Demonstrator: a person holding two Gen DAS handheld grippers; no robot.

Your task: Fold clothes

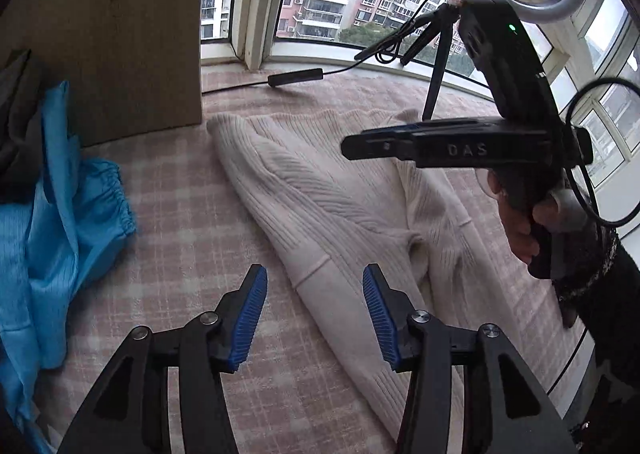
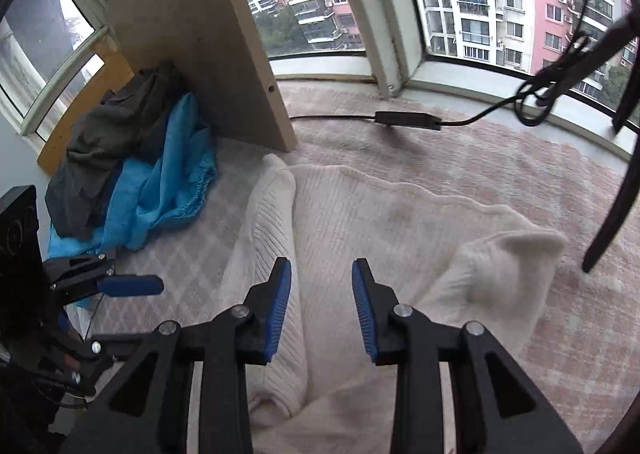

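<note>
Now just hovering with spread jaws, left gripper (image 1: 315, 318) and right gripper (image 2: 321, 308), above cream ribbed sweater (image 2: 360, 209) on checked blanket (image 1: 192, 189).

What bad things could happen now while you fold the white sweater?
The cream sweater is still bunched, with one sleeve lying across it; pinching there might grab two layers and fold it crooked. Both grippers, left and right, are open and close together, so they could bump. The black cable and tripod leg sit just past the sweater's far edge, so a big swing might snag them.
</note>
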